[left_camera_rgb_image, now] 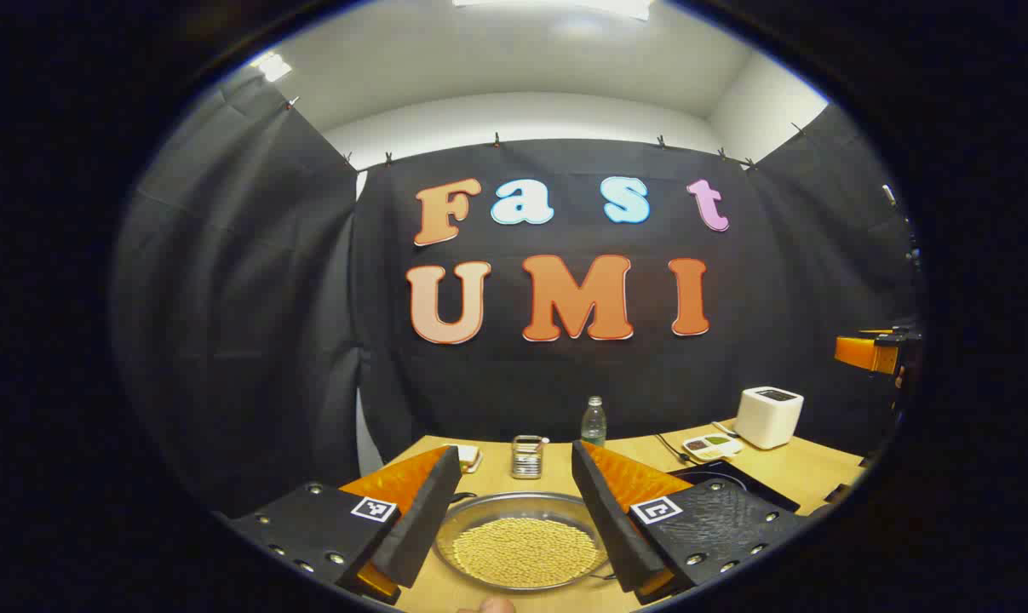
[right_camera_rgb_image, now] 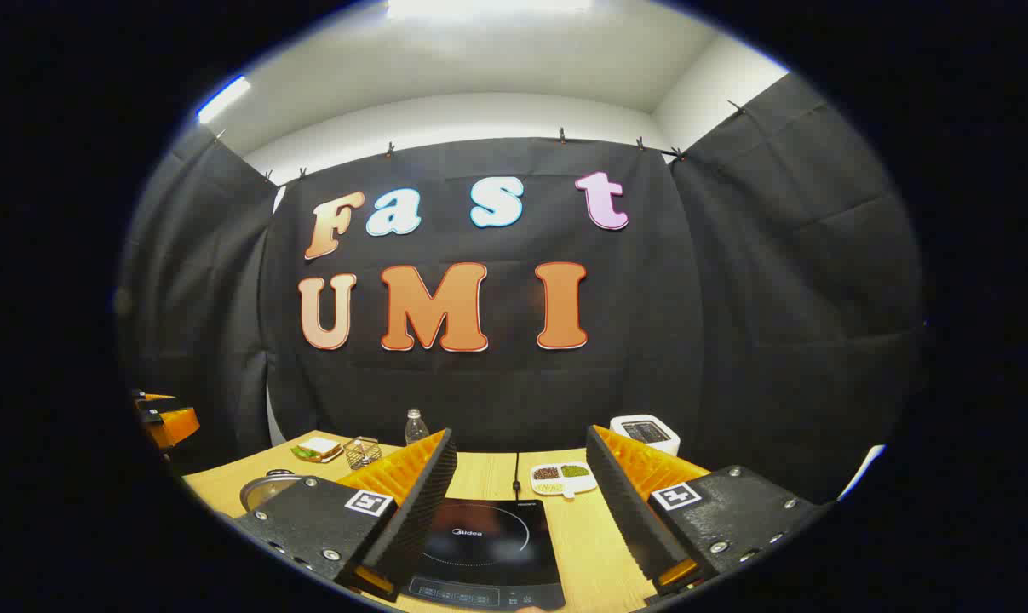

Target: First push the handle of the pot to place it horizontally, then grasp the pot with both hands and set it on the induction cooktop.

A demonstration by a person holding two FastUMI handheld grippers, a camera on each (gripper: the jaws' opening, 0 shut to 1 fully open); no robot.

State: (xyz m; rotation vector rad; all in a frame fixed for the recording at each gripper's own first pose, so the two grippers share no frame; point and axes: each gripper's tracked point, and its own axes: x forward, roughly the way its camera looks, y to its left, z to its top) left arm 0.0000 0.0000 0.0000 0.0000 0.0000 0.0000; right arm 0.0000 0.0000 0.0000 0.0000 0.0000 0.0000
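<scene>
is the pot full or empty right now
Full: the pot on the table holds an even layer of small yellow grains across its whole bottom, seen in the left gripper view.

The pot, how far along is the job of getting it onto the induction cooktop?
Nothing looks done yet. The pot, full of yellow grains, sits on the table, with the open left gripper hovering before it, not touching. The induction cooktop lies bare under the open right gripper. Left to do: push the handle level, grasp the pot with both grippers, and set it on the cooktop.

pot point(left_camera_rgb_image: 522, 545) handle: hidden, perhaps behind fingers | cooktop point(right_camera_rgb_image: 488, 545) front: cut off
</scene>
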